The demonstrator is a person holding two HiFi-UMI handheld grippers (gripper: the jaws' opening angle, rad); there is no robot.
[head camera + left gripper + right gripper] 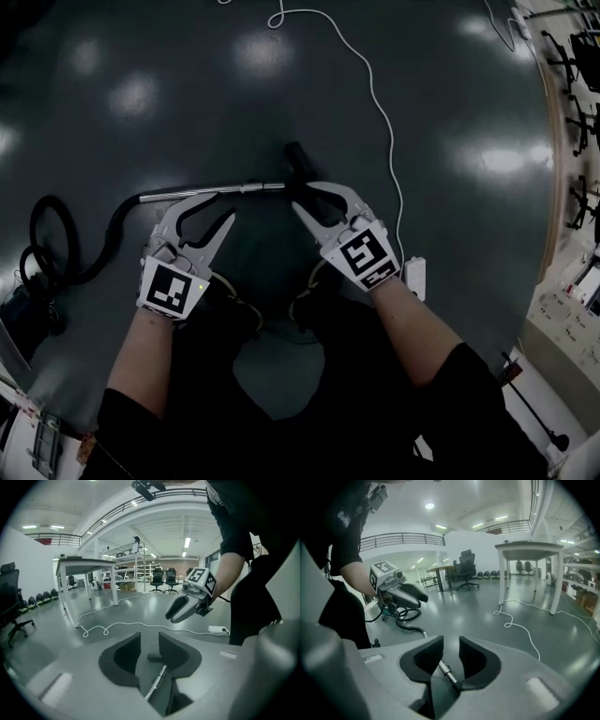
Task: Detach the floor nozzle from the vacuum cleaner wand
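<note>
Between the fingers of your left gripper (pixel 149 651): an open gap, pads apart, nothing pressed. Right gripper (pixel 451 654): the same, fingers apart and gripping nothing.

Through each gap you see the wand (pixel 211 191), a bare metal tube lying on the floor (pixel 281 84). Neither pair touches it, as far as the gripper views show.

Head view:
- The wand's long axis runs 9 to 3 o'clock.
- The hose (pixel 56 239) is at the 9 o'clock end and the dark floor nozzle (pixel 300 164) at the 3 o'clock end.
- Your left fingers sit at 6 o'clock of the tube's middle.
- Your right fingers sit at 6 o'clock of the joint where tube meets nozzle.
- The right hand is nearer the nozzle and the left is nearer the tube.
- A white cable (pixel 375 103) runs past at 3 o'clock of the nozzle, apart from it.

Judgement: the nozzle is not yet off. The next move calls for the left to close on the tube and the right on the nozzle neck, then a pull along the 9–3 axis.

View differences:
- The left gripper view looks along the tube to a dark block at its far end, likely the nozzle.
- The right gripper view shows a collar (pixel 443 668) on the tube and the hose coiled at 10 o'clock.
- Only the head view shows both hands against the whole axis, but it does not tell you their height above the wand.
</note>
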